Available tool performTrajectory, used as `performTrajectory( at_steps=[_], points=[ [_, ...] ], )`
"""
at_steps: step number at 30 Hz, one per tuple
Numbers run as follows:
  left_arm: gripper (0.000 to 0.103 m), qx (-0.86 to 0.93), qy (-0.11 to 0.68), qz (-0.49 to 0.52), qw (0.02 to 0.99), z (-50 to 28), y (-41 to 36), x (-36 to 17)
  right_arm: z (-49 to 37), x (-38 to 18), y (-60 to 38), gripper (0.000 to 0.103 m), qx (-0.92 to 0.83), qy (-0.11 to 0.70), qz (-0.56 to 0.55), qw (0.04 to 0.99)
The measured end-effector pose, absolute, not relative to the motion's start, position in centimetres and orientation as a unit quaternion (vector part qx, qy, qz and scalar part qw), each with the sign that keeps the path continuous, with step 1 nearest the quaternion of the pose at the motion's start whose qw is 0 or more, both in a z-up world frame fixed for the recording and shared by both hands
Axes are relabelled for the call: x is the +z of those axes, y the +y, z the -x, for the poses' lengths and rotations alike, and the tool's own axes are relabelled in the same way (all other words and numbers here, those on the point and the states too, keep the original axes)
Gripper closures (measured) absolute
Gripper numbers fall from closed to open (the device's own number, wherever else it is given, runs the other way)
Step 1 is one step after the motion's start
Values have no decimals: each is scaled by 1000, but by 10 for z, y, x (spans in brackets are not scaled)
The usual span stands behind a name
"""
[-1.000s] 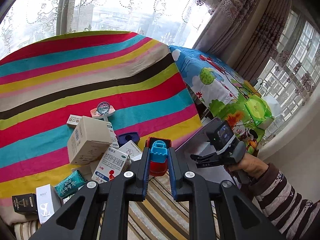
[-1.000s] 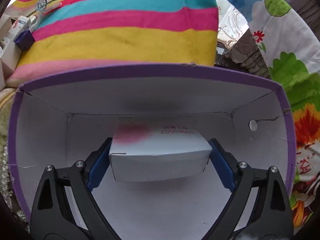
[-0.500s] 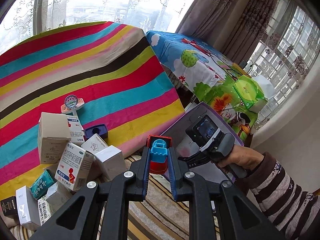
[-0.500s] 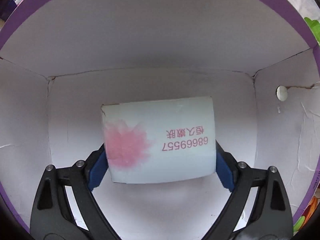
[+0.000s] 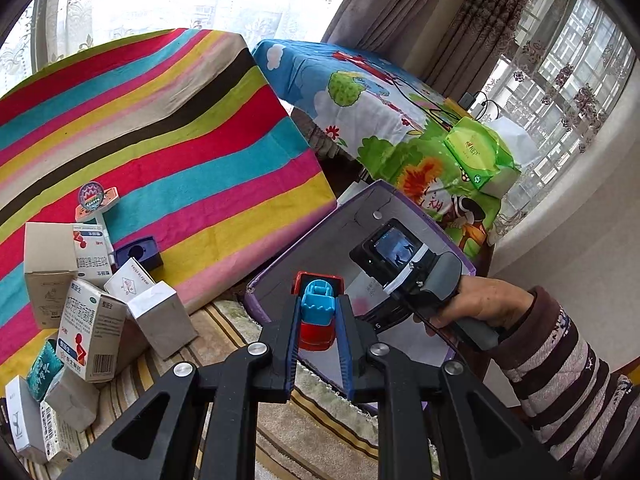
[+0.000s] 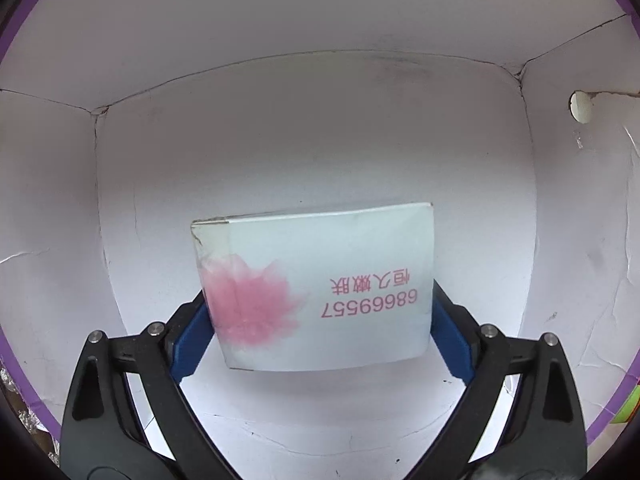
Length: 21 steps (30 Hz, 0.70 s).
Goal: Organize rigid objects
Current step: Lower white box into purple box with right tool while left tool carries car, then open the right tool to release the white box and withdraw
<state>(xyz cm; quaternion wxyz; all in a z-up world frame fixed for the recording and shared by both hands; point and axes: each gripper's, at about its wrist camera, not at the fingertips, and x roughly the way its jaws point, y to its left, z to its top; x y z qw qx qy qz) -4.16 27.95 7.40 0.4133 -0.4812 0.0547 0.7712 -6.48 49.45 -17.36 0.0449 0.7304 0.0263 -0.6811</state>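
My left gripper (image 5: pixel 318 320) is shut on a red and blue toy car (image 5: pixel 317 314) and holds it above the near edge of the purple box (image 5: pixel 256 294). My right gripper (image 6: pixel 316 320) is deep inside that box, whose white inner walls (image 6: pixel 280 128) fill its view. It is shut on a white carton with a pink flower and red print (image 6: pixel 316 284), held low over the box floor. In the left wrist view the right gripper's body (image 5: pixel 404 268) hangs over the box.
A pile of small cartons (image 5: pixel 92 312) lies at the left on a striped cloth (image 5: pixel 160 152). A dark blue block (image 5: pixel 138 254) sits by the pile. A green wipes pack (image 5: pixel 478 152) lies on a cartoon-print cover. A woven mat (image 5: pixel 224 328) lies under the box.
The right gripper has gone down into the purple box with the carton, which tilted to show its printed face. The left gripper has swung right with the toy car, over the box edge.
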Motion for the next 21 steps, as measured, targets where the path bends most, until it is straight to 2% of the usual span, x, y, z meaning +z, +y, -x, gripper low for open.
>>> performTrajectory(
  at_steps=[2, 11, 17, 20, 21],
  points=[
    [85, 767, 59, 485, 416, 41, 284, 71, 58, -168, 498, 1, -689, 20, -723, 46],
    [85, 750, 82, 492, 434, 41, 316, 59, 24, -108, 514, 0, -722, -14, -688, 64],
    [85, 718, 138, 494, 470, 33, 360, 37, -52, -21, 558, 1, -830, -65, -554, -5],
    [85, 698, 176, 494, 488, 27, 388, 23, -96, 6, 570, 1, -866, -99, -487, -56],
    [85, 691, 190, 494, 492, 24, 397, 18, -74, 9, 592, 1, -873, -107, -471, -73]
  ],
)
